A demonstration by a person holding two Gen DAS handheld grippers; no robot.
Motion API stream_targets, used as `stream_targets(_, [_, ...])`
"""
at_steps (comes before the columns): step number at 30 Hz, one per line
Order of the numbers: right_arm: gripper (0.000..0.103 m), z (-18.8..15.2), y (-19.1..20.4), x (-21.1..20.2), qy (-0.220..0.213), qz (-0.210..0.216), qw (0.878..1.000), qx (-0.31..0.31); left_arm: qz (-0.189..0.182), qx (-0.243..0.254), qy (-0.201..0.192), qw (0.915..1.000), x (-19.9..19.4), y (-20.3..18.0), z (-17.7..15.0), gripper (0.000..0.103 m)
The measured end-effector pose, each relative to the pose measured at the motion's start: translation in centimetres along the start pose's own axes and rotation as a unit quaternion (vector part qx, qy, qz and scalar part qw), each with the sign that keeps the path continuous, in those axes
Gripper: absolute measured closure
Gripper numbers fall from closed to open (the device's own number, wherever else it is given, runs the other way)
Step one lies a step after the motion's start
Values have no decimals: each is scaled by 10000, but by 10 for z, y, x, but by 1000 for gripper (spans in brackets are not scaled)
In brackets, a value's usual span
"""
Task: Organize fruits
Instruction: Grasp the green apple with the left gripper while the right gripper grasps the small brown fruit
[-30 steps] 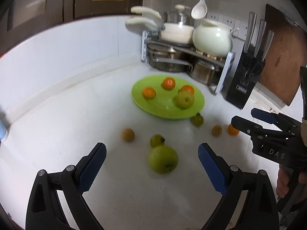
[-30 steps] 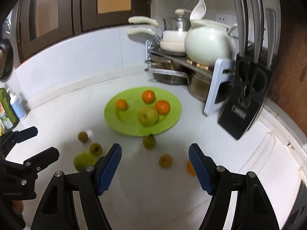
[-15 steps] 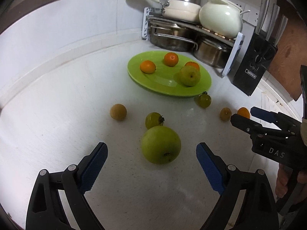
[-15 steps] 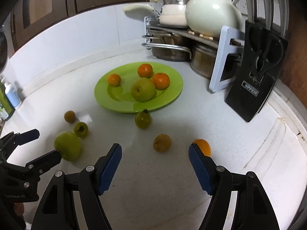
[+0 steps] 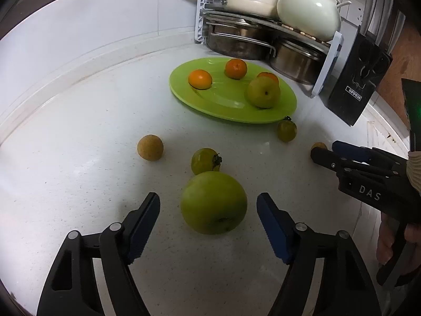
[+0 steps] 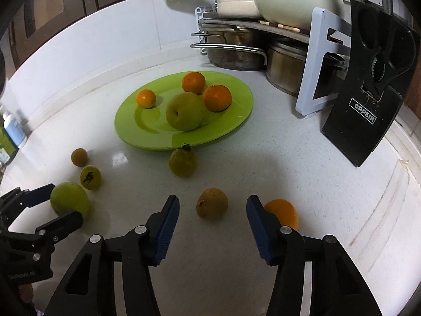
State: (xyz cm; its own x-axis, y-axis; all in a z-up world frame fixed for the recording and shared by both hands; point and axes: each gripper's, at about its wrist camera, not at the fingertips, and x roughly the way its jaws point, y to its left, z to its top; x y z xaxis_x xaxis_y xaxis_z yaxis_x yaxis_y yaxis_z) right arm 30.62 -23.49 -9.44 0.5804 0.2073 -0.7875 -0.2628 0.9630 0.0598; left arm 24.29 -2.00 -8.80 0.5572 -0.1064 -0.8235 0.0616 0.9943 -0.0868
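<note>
A green plate (image 5: 226, 110) (image 6: 147, 131) on the white counter holds three oranges and a green pear (image 5: 263, 92) (image 6: 186, 111). My left gripper (image 5: 209, 205) is open, its fingers on either side of a large green apple (image 5: 213, 202) (image 6: 69, 197) lying on the counter. My right gripper (image 6: 212, 205) is open around a small brown fruit (image 6: 212, 203), with an orange (image 6: 282, 212) just outside its right finger. Loose on the counter lie two small green tomatoes (image 5: 205, 161) (image 5: 286, 130) and a brown round fruit (image 5: 150, 147).
A rack of pots (image 5: 263, 39) and a cream teapot (image 5: 307, 8) stand behind the plate. A black knife block (image 5: 357, 79) (image 6: 368, 92) stands at the right. A soap bottle (image 6: 14, 129) is at the far left.
Both grippers have moved forward and down towards the counter. The green apple now sits between my left fingers, and the brown fruit between my right fingers.
</note>
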Motion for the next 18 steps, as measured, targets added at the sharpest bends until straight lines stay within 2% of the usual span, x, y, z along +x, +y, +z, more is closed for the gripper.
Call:
stream_targets(5, [60, 0, 1, 7, 81, 44, 10000, -30, -17, 7, -6, 10000, 1, 1, 1, 35])
stream_targets(11, [70, -1, 4, 13, 170, -3, 9997, -157, -159, -39, 58, 9998, 3, 2, 1, 53])
stream_targets(13, [74, -1, 4, 13, 157, -8, 9997, -200, -137, 18, 50, 9999, 2, 1, 0, 53])
stream_targets(18, [74, -1, 5, 8, 85, -68, 9996, -248, -122, 41, 39, 9999, -1, 1, 0, 53])
